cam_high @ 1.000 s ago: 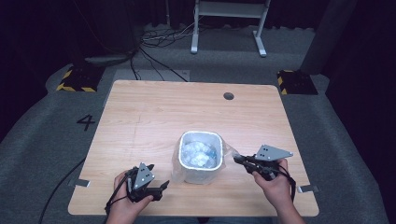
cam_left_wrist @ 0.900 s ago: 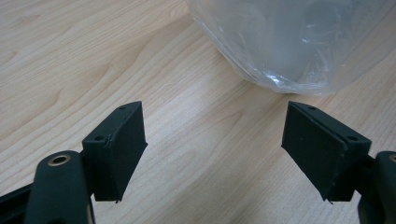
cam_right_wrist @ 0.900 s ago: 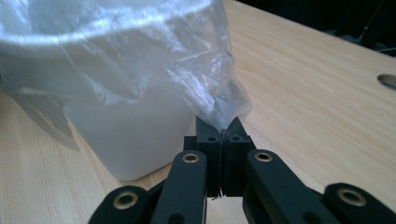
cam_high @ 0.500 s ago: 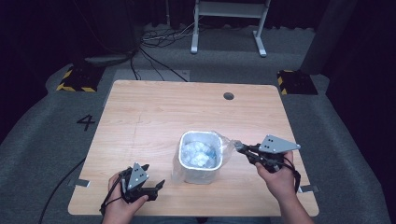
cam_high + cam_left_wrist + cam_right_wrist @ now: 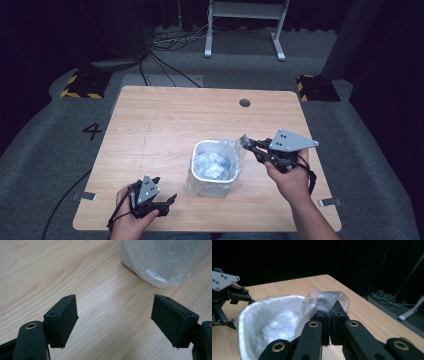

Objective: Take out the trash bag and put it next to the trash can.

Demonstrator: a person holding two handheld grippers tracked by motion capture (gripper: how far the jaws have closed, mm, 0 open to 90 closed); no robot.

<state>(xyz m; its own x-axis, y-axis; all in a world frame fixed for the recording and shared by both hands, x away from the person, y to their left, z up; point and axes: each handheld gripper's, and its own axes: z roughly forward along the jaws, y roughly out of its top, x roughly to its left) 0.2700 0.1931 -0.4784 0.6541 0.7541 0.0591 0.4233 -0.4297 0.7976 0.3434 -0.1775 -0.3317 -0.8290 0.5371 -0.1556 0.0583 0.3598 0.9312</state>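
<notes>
high view: a person at a pale wooden table (image 5: 165,120) works at lifting a clear plastic liner bag (image 5: 239,150) out of a small white plastic bin (image 5: 214,169) that stands a little right of the table's middle, near the front edge. the bag is full of crumpled white and bluish waste and sits deep in the bin, so the job looks barely begun: 1 corner of the film has been gathered and raised above the rim on the right side, while the rest drapes over the rim and down the bin's front. freeing the other edges and hauling the bag clear is left to do.

at the left, the left gripper (image 5: 161,199) rests low near the table's front left corner, well apart from the bin, its hand (image 5: 131,215) wrapped around the body. the left gripper view has its 2 black jaws standing wide with bare wood between them and nothing in them; the bin's base and loose film (image 5: 165,262) lie ahead and to the right.

at the right, the right gripper (image 5: 245,142) is held above the table just beside the bin's right rim, pointing left toward the bin, with the forearm coming in from the bottom edge and the hand (image 5: 287,180) under the grey plate. in the right gripper view its jaws are pressed together on a bunched fold of the bag (image 5: 325,298), pinched above the bin's rim (image 5: 262,303).
</notes>
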